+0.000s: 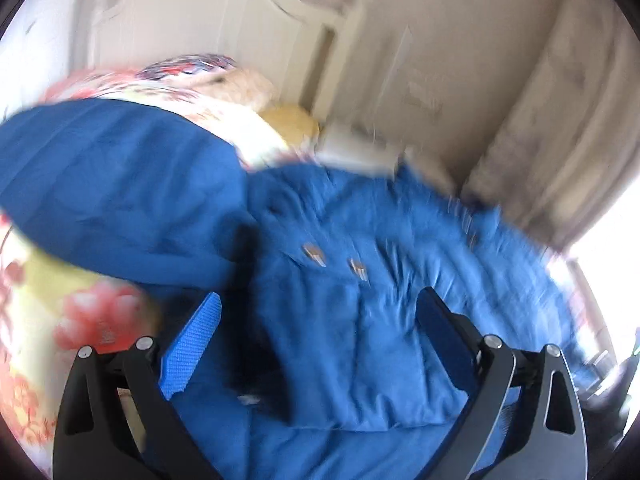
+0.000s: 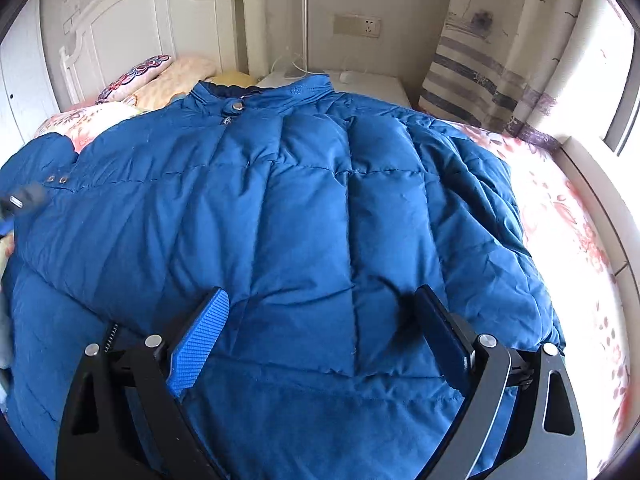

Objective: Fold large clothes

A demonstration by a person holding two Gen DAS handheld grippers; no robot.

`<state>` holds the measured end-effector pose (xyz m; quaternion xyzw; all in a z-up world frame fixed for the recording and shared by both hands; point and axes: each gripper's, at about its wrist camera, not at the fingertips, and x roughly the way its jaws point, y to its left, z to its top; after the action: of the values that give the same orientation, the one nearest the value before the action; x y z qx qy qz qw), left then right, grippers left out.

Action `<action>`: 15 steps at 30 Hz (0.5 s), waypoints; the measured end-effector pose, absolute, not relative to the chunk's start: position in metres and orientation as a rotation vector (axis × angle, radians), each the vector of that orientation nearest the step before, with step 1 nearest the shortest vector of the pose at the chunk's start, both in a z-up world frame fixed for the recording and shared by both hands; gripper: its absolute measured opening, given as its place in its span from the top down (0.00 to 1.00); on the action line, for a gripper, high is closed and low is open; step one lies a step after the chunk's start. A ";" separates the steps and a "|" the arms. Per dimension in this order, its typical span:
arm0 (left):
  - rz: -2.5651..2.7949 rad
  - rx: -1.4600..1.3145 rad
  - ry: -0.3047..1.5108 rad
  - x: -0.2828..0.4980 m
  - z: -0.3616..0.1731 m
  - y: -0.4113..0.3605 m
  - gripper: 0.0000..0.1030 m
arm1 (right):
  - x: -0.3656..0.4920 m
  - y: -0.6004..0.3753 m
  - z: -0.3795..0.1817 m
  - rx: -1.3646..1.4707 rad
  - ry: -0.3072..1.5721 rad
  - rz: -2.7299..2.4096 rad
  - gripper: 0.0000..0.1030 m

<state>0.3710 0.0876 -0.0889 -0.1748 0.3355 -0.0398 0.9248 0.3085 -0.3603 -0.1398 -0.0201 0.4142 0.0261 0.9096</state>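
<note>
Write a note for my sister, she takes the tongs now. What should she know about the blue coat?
Left tongs: open, nothing gripped, above the blue coat; that view is blurred.
Right tongs: open, empty, over the coat's lower half.
Coat: spread front up on the flowered bed, collar toward the headboard, closed at the neck.
Done: laid out.
Left: apparently all the folding.

A blue quilted down jacket (image 2: 304,216) is spread front-up across a bed with a floral sheet (image 2: 568,216), its stand collar (image 2: 264,94) toward the headboard end. The front is closed, and a metal snap (image 2: 238,105) is seen at the collar. The hem lies toward the foot end. One sleeve (image 1: 112,184) is laid out toward the bed's left edge. In the left wrist view the fabric is blurred, with two metal snaps (image 1: 336,262) visible.
</note>
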 end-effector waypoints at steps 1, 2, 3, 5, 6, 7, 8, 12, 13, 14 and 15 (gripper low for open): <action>-0.050 -0.436 0.650 0.364 -0.083 0.108 0.05 | 0.308 -0.362 -0.140 -0.035 0.853 0.059 0.13; -0.007 -0.537 0.609 0.356 -0.078 0.136 0.05 | 0.307 -0.361 -0.139 -0.030 0.853 0.061 0.13; 0.024 -0.597 0.587 0.351 -0.075 0.155 0.06 | 0.307 -0.362 -0.139 -0.026 0.853 0.063 0.13; 0.105 -0.705 0.548 0.341 -0.072 0.198 0.06 | 0.307 -0.363 -0.139 -0.022 0.850 0.067 0.13; 0.155 -0.737 0.531 0.337 -0.071 0.222 0.06 | 0.307 -0.362 -0.139 -0.021 0.848 0.069 0.13; 0.210 -0.747 0.522 0.334 -0.069 0.243 0.06 | 0.306 -0.362 -0.139 -0.020 0.846 0.071 0.13; 0.265 -0.752 0.517 0.333 -0.068 0.261 0.06 | 0.306 -0.361 -0.139 -0.019 0.845 0.073 0.13; 0.419 -0.873 0.537 0.335 -0.080 0.349 0.08 | 0.305 -0.361 -0.138 -0.017 0.841 0.077 0.13; 0.423 -0.936 0.533 0.335 -0.086 0.369 0.13 | 0.305 -0.361 -0.138 -0.018 0.840 0.078 0.13; 0.410 -1.007 0.513 0.336 -0.093 0.391 0.17 | 0.305 -0.361 -0.138 -0.018 0.841 0.078 0.13; 0.399 -1.043 0.497 0.335 -0.095 0.403 0.18 | 0.305 -0.361 -0.138 -0.018 0.841 0.077 0.13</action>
<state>0.3352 0.4028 -0.0951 -0.4898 0.2335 0.1873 0.8188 0.3048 -0.3607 -0.1382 -0.0086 0.4081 0.0375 0.9121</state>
